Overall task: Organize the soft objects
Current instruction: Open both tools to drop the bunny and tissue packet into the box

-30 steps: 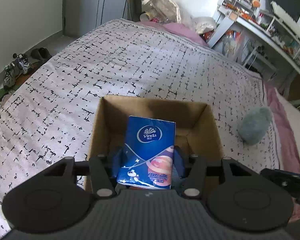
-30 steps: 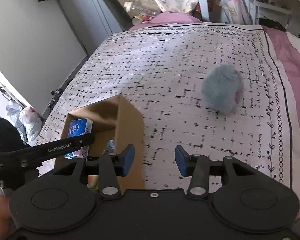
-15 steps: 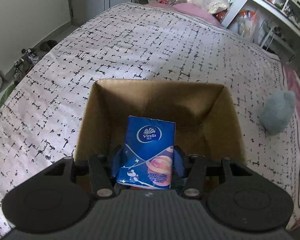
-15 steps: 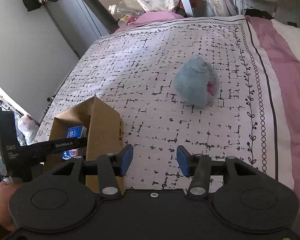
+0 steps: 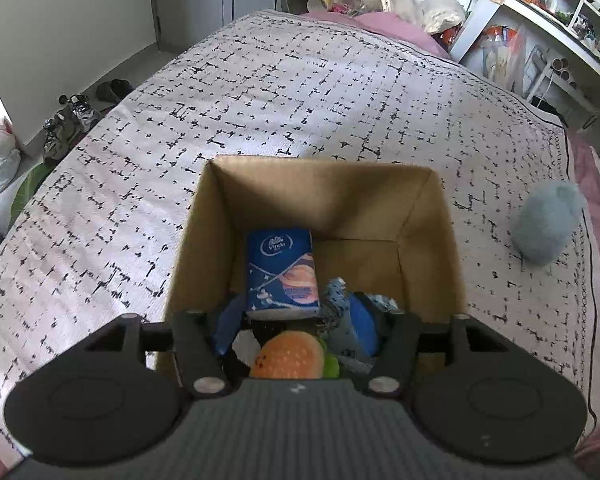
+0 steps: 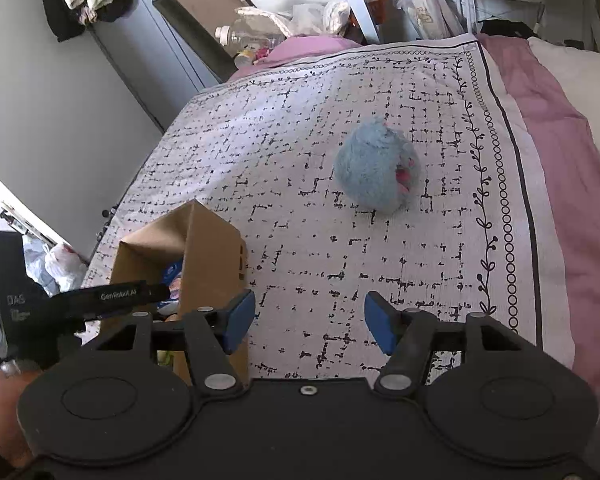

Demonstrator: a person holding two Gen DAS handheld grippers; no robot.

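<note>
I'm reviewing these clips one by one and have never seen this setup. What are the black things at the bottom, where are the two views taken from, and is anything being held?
There is no robot here: a person carries a pair of hand-held tongs in each hand, and a camera on each looks forward along its fingers.

The left view looks down into a cardboard box on a patterned bedspread. The left tongs are opening; a blue tissue pack lies in the box just ahead of them, seemingly released. A burger-shaped toy and blue fabric items lie there too.

The right view shows the right tongs, also opening with nothing between them, aimed toward a fluffy blue plush on the bed.
</note>
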